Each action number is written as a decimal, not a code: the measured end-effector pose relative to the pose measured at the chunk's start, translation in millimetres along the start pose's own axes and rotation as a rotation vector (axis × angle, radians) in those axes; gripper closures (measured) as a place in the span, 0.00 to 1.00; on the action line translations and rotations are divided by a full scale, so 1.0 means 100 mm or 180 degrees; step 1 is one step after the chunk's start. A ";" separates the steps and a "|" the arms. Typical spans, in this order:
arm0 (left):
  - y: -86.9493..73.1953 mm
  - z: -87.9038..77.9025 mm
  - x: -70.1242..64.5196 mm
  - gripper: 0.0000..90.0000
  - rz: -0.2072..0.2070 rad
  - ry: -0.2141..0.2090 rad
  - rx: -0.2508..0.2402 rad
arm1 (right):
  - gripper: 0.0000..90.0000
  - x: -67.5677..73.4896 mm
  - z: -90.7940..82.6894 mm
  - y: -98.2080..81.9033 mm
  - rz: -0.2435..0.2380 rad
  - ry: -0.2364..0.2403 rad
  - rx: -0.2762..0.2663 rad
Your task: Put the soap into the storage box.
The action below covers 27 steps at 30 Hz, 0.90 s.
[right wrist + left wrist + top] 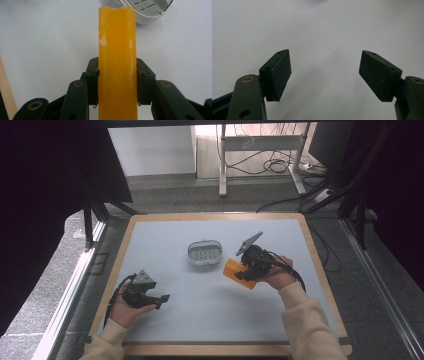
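An orange bar of soap (117,62) stands on edge between the pads of my right gripper (117,82), which is shut on it. In the high view that orange bar (235,270) hangs just right of a white oval soap dish (205,252) with a slotted floor, and my right gripper (246,270) points down-left at the table. The dish's rim (147,17) sits just beyond the bar's far end. My left gripper (164,299) rests at the table's front left. Its jaws stand wide apart with bare table between the pads (279,72).
The pale blue-grey table top (165,235) has a wooden edge (320,265) all round. Beyond its far side are a desk frame (222,165) and loose cables (272,165) on the floor.
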<state>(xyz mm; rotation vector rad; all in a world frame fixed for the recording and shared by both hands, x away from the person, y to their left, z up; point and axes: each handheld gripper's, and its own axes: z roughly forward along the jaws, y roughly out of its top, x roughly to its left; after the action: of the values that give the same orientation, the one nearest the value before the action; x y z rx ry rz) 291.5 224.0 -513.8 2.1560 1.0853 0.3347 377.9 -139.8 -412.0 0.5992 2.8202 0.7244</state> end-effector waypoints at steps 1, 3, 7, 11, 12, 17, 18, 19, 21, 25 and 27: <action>0.00 0.00 0.00 0.29 0.0000 0.0002 -0.0003 | 0.69 0.00 0.00 0.01 -0.0010 0.0000 0.0007; 0.00 0.00 -0.01 0.29 0.0000 -0.0004 -0.0009 | 0.69 -0.01 0.00 0.03 -0.0027 0.0005 0.0007; 0.00 0.00 -0.01 0.29 0.0018 -0.0007 0.0005 | 0.69 -0.02 0.01 0.07 -0.0071 -0.0004 0.0018; 0.00 0.00 -0.01 0.29 0.0006 -0.0006 -0.0004 | 0.69 -0.05 0.03 0.11 -0.0085 0.0002 0.0022; 0.00 0.00 -0.01 0.29 0.0009 -0.0005 -0.0003 | 0.69 -0.06 0.03 0.12 -0.0079 -0.0002 0.0019; 0.00 0.01 0.00 0.29 0.0020 -0.0004 0.0009 | 0.69 -0.10 0.06 0.16 -0.0096 0.0004 0.0024; 0.00 0.01 0.00 0.29 0.0019 -0.0005 0.0010 | 0.69 -0.11 0.07 0.17 -0.0101 0.0009 0.0018; 0.00 0.01 0.00 0.29 0.0020 -0.0005 0.0011 | 0.69 -0.12 0.07 0.18 -0.0108 0.0010 0.0014; 0.00 0.00 0.00 0.29 0.0020 -0.0005 0.0006 | 0.69 -0.13 0.08 0.20 -0.0121 0.0022 0.0017; 0.00 0.00 0.00 0.29 0.0015 -0.0003 0.0006 | 0.69 -0.15 0.08 0.25 -0.0145 0.0028 0.0004; 0.00 0.00 0.00 0.29 0.0018 -0.0004 -0.0001 | 0.69 -0.17 0.09 0.27 -0.0150 0.0038 0.0009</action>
<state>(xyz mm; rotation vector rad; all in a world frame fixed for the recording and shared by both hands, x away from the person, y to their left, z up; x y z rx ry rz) 291.6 223.9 -513.7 2.1591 1.0786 0.3362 404.4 -121.2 -405.4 0.5288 2.8364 0.7178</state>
